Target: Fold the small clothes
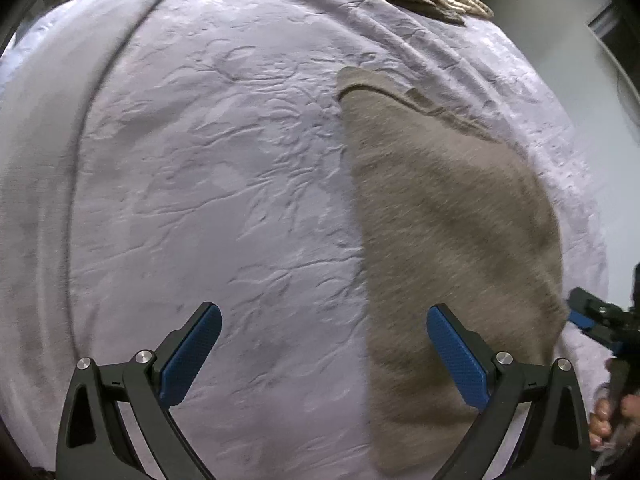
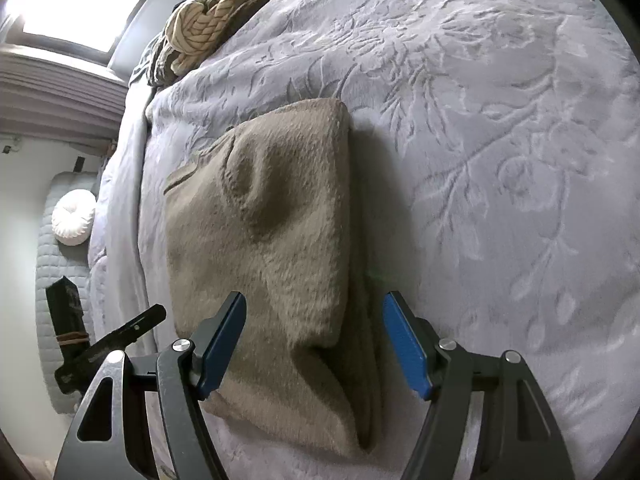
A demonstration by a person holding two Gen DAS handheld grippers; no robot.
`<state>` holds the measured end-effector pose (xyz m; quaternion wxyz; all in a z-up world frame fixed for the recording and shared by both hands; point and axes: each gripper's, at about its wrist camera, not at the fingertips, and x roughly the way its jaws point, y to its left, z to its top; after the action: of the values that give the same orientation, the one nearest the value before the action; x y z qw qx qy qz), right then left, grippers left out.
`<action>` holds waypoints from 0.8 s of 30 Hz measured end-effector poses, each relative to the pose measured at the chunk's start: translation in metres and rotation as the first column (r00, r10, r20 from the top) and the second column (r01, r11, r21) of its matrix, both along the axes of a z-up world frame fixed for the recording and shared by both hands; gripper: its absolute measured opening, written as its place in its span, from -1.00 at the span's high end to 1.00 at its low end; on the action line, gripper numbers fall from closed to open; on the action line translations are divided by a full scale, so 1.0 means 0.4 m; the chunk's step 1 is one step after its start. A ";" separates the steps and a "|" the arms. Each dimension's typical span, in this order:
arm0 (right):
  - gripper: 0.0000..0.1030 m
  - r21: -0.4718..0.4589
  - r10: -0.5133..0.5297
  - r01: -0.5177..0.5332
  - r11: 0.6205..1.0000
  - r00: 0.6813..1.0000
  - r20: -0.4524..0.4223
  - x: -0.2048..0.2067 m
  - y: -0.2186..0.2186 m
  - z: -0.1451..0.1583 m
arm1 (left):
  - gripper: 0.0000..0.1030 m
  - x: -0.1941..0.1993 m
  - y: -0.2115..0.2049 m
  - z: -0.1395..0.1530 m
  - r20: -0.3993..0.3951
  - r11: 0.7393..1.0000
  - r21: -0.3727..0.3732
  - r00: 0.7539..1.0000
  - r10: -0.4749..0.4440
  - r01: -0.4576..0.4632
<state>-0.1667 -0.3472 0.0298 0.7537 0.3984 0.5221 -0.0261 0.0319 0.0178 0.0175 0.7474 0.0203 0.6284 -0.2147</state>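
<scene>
Garment (image 2: 276, 264), a fuzzy tan piece, lies folded on the grey bedspread (image 2: 500, 128), so both the left gripper (image 1: 324, 356) and right gripper (image 2: 314, 340) hover spread apart, holding nothing, probably lining up another fold.

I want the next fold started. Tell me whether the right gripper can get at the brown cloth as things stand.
Probably yes. The right gripper is open, its jaws straddling the near end of the brown cloth, which lies on the bedspread with nothing over it. The left gripper is open too, off to one side.

Bright window (image 2: 80, 4) above lavender bedspread (image 2: 500, 160)
</scene>
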 end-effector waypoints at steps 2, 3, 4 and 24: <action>-0.44 0.028 0.000 0.000 1.000 1.000 0.002 0.013 -0.010 -0.014 | -1.00 0.010 -0.014 -0.001 -0.010 0.999 -0.034 1.000 -0.011 0.010; -0.44 0.044 -0.001 0.000 0.999 1.000 0.007 0.019 -0.016 -0.021 | -1.00 0.012 -0.021 0.001 -0.013 0.999 -0.047 1.000 -0.014 0.014; -0.44 0.061 -0.001 0.001 0.998 1.000 0.011 0.026 -0.022 -0.029 | -1.00 0.018 -0.030 -0.002 -0.020 0.998 -0.066 1.000 -0.020 0.018; -0.52 0.287 0.173 -0.194 0.938 0.980 0.097 0.161 -0.008 -0.106 | -1.00 0.037 -0.207 -0.101 -0.108 0.974 -0.189 0.983 -0.147 0.125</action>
<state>-0.1023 -0.3502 -0.0126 0.7027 0.4567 0.5282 0.1367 0.0466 -0.0651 -0.0229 0.6903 -0.0178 0.6475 -0.3224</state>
